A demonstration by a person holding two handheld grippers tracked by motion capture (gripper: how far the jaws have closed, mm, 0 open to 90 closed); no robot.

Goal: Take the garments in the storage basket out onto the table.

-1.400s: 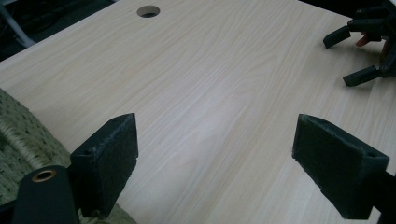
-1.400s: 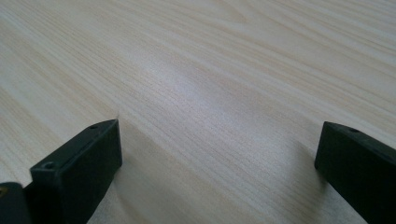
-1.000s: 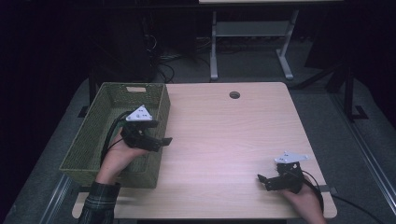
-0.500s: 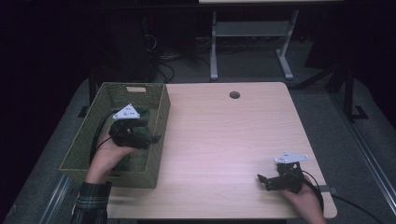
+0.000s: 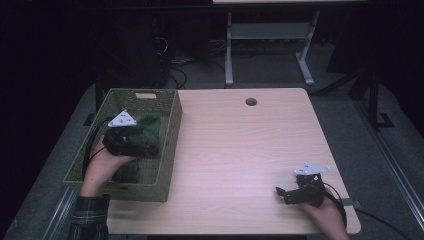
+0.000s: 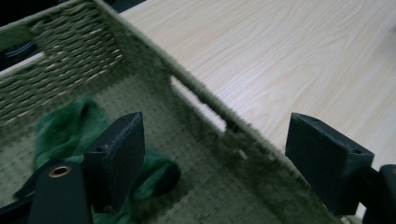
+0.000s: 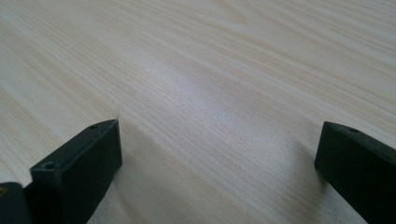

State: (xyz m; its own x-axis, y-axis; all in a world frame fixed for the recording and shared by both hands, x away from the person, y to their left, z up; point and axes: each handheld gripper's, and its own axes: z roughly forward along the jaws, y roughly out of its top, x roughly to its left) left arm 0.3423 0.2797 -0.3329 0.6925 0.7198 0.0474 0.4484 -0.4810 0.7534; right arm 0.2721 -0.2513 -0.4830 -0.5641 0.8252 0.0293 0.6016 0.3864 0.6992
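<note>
Two tongs are in use. The left tongs (image 5: 131,141) sit over the woven basket (image 5: 170,145) at the left of the worktop (image 5: 240,150); the right tongs (image 5: 292,192) rest low over the bare wood near the front right corner.

Change since the earlier frames: the left hand (image 5: 102,167) has carried its tongs from the right wall of the basket toward the interior and slightly toward the person's left. Its jaws have just been closing a little, but in the left gripper view they stand wide apart with nothing between them; the right basket wall passes across the gap beyond them. The right tongs have kept their place, jaws wide apart and empty, with only wood grain between them.

Judgement: the green cloth (image 6: 70,135) is released and lies inside the basket, so the deposit step looks done and the left tongs are clearing away.

Cloth location: on the basket floor, toward the far half, partly under the left tongs in the high view.

Orientation: the cloth is a crumpled heap with no true pointing end. Its long axis appears to run roughly along the basket's length, front to back; part of it is hidden, so this is approximate.
</note>
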